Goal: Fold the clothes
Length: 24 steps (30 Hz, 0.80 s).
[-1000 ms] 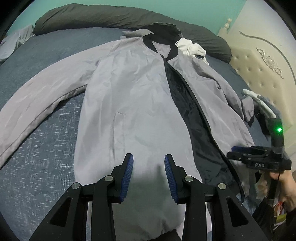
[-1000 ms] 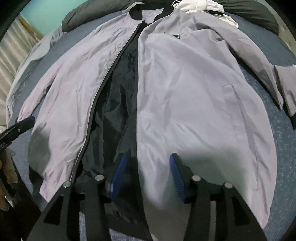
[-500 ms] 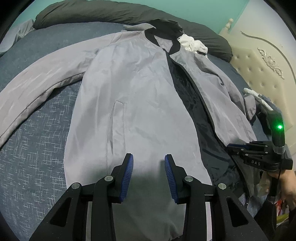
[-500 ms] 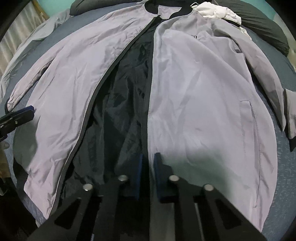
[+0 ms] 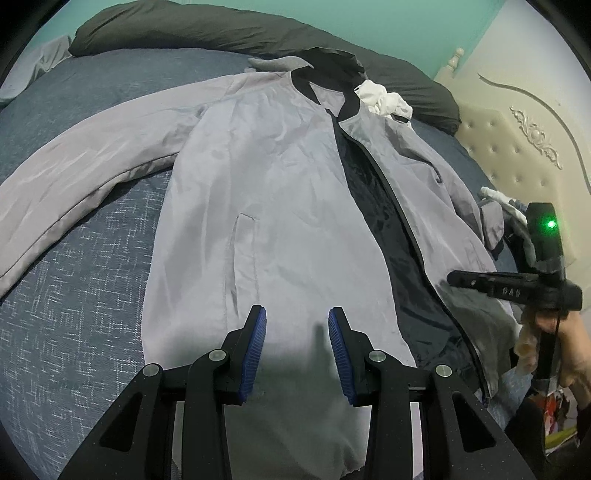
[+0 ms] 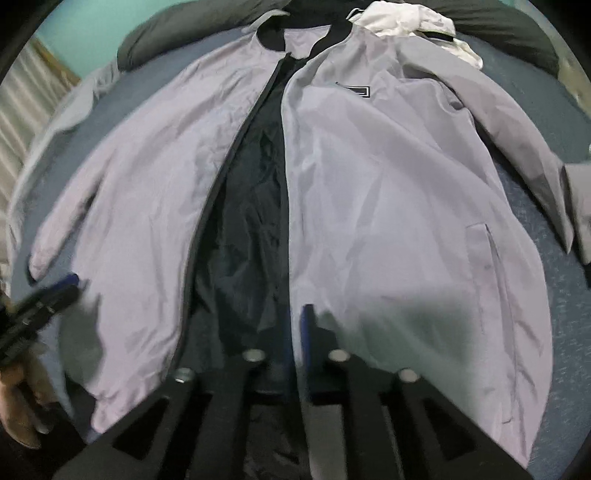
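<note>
A bed (image 5: 85, 280) with a dark blue flecked cover fills both views, and everything else is placed here relative to the jacket spread on it. The grey jacket (image 5: 280, 206) lies flat on its back in the middle of the bed, front unzipped, so a strip of dark lining (image 6: 251, 229) shows between the two front panels. Its black collar (image 5: 325, 74) points away from the cameras, toward a long dark pillow (image 5: 207, 29) lying just beyond the collar. One sleeve (image 5: 81, 170) stretches out sideways from the jacket over the cover; the other sleeve (image 6: 517, 125) lies out from the opposite shoulder. A crumpled white garment (image 5: 388, 99) sits touching the jacket's shoulder beside the collar. A padded cream headboard (image 5: 517, 147) stands beyond the jacket's far side in the left wrist view.

The left gripper (image 5: 295, 332) hangs above the hem end of one grey front panel, its jaws released with a clear gap and no cloth between the blue pads. The right gripper (image 6: 291, 332) is over the hem end of the jacket at the zipper edge of the other panel; its jaws have just been opening from a near-closed pinch. That edge runs down between the narrowly parted jaws, but blur hides whether the pads press on it.
</note>
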Tool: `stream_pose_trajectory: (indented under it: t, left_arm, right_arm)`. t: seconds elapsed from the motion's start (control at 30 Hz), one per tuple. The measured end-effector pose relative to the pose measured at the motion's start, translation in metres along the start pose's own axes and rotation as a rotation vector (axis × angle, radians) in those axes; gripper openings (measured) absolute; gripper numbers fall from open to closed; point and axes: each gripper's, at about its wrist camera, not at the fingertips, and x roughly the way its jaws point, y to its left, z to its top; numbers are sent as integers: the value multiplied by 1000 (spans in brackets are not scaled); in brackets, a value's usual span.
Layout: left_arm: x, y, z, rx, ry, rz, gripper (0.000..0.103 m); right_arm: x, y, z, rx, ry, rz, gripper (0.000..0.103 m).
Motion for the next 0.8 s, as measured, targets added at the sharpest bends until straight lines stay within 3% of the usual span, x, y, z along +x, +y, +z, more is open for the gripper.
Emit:
stream_pose_trajectory:
  t: [0.07,0.23,0.27,0.3,0.37,0.5,0.8]
  left_arm:
    - [0,1,0,-2,-2,-1,38]
    - [-1,2,-1,1,-3,-8,38]
    - [-1,2,-1,2,-3,-10,38]
    - [-1,3,0,2,-3,-10,38]
    - [-1,4,0,-2,-4,-11,38]
    - [-1,8,0,-11,-3,-12,38]
    - [0,11,-2,-17,0,-14,38]
  right_arm:
    - [4,5,-4,-23,-2,-38,52]
    - [21,21,-12,-118,25,-128,52]
    - [23,23,-13,-142,23,-152,50]
    - [25,25,-15,-158,18,-169,37]
    - [27,24,-16,-166,18,-168,20]
    - [24,17,-14,-149,3,-141,4]
    - [8,-1,6,-31,-61,-12,2]
